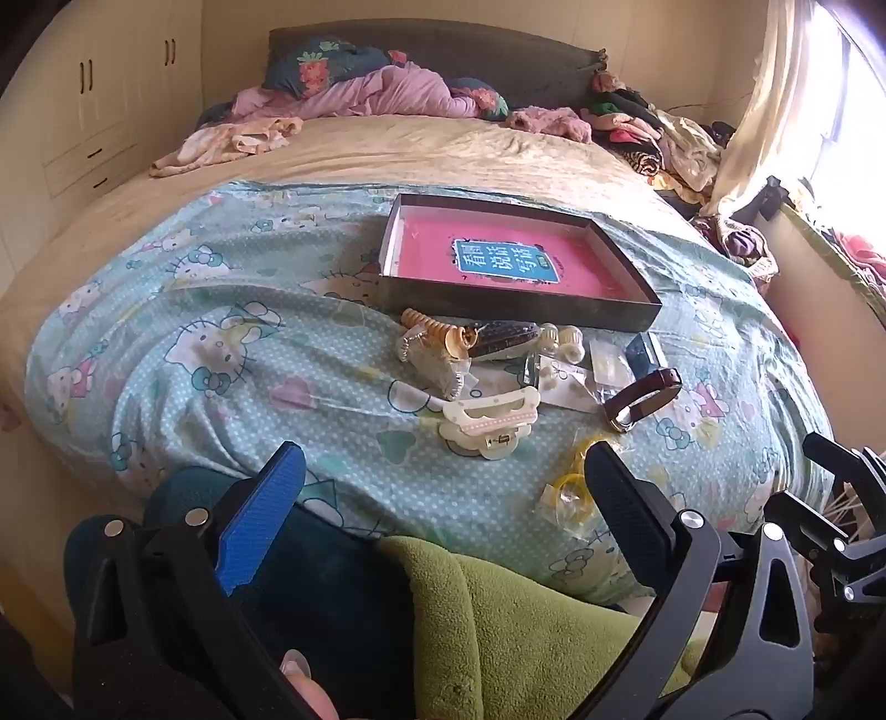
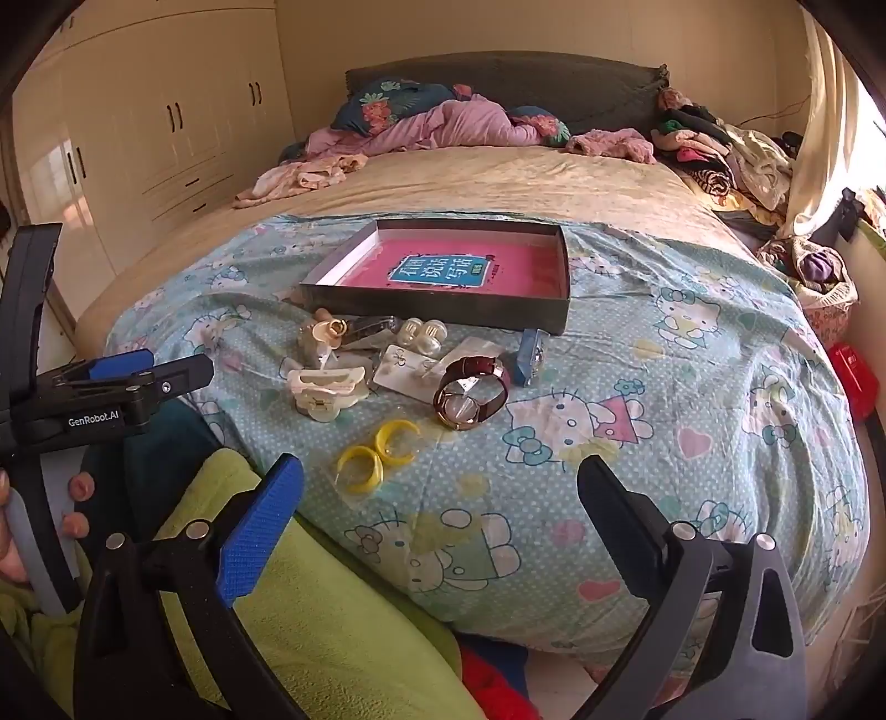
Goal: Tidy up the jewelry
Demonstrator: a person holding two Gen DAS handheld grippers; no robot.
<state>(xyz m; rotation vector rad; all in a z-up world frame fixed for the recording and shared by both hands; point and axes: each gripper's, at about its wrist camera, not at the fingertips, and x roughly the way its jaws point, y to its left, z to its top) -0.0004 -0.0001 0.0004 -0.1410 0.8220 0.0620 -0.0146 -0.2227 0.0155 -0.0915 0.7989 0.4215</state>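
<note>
A shallow dark box (image 1: pixel 501 302) (image 2: pixel 443 310) with a pink bottom lies open on the patterned blanket. In front of it sits a scatter of jewelry: a brown-strapped watch (image 1: pixel 642 399) (image 2: pixel 470 396), a cream hair claw (image 1: pixel 490 423) (image 2: pixel 326 390), yellow hoop earrings (image 1: pixel 576 493) (image 2: pixel 382 451), pearl earrings (image 2: pixel 423 332), an earring card (image 2: pixel 407 368) and a small blue case (image 1: pixel 645 354) (image 2: pixel 531 349). My left gripper (image 1: pixel 443 476) stands open, short of the pile. My right gripper (image 2: pixel 440 487) is open too, just before the hoops. Neither holds anything.
Clothes are heaped by the headboard (image 1: pixel 437 52) and along the bed's right side (image 2: pixel 714 149). A wardrobe (image 2: pixel 160 127) lines the left wall. A green cloth (image 1: pixel 520 626) covers the near edge below the grippers. A curtained window (image 1: pixel 819 111) is at right.
</note>
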